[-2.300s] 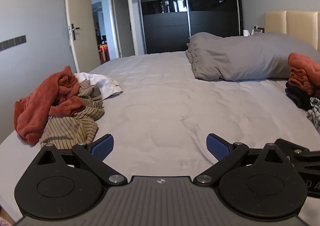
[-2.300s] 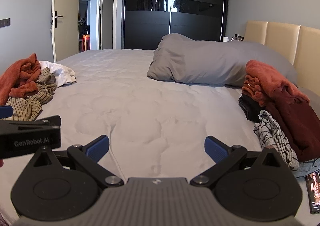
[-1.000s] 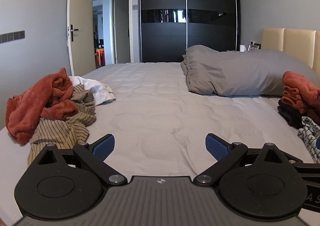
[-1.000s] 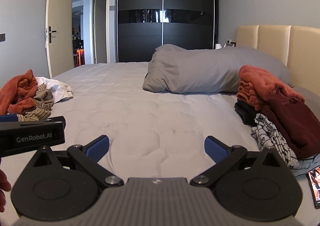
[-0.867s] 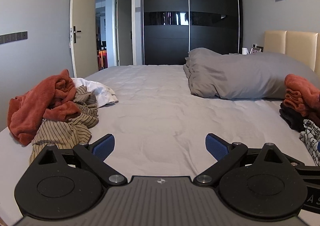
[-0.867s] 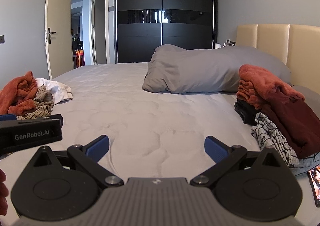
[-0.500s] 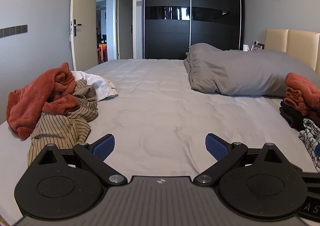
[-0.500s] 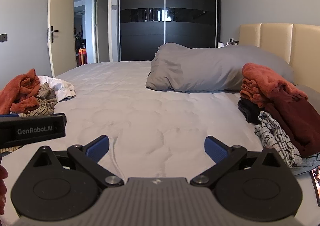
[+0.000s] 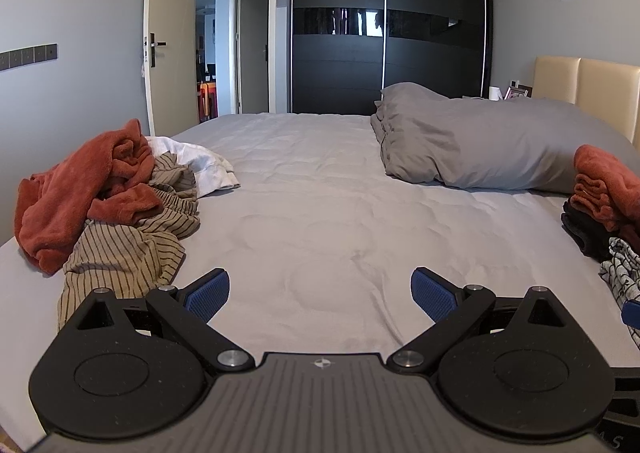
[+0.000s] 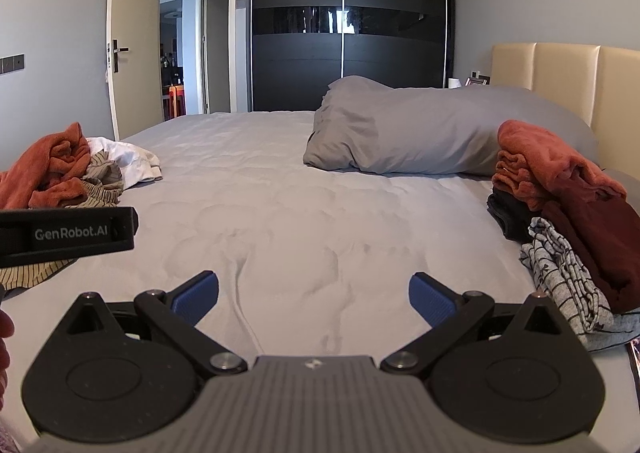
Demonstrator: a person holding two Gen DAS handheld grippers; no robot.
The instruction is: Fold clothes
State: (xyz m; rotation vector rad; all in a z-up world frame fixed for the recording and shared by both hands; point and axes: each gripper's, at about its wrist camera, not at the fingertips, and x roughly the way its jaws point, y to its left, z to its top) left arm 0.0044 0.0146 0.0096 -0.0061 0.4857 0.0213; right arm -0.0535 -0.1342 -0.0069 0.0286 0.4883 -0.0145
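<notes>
A heap of unfolded clothes lies at the bed's left edge: a rust-orange towel (image 9: 76, 189), a tan striped garment (image 9: 124, 253) and a white piece (image 9: 200, 165). A stack of folded clothes (image 10: 568, 213) sits at the right by the headboard, orange on top, dark red, black and a grey patterned piece below. My left gripper (image 9: 320, 293) hangs open over the grey bed sheet (image 9: 320, 213), holding nothing, the striped garment just to its left. My right gripper (image 10: 314, 297) is open and empty too, over bare sheet. The left gripper's body (image 10: 68, 233) shows at the right wrist view's left edge.
A large grey pillow (image 9: 480, 145) lies across the far right of the bed. A beige headboard (image 10: 560, 73) stands at the right. A black wardrobe (image 9: 384, 33) and an open door (image 9: 168, 45) are behind the bed. A phone edge (image 10: 634, 365) lies at the lower right.
Both cameras have shifted slightly, dipping lower toward the bed; the clothes heap looks a bit nearer in the left wrist view. Both grippers stay open and no garment has moved.
</notes>
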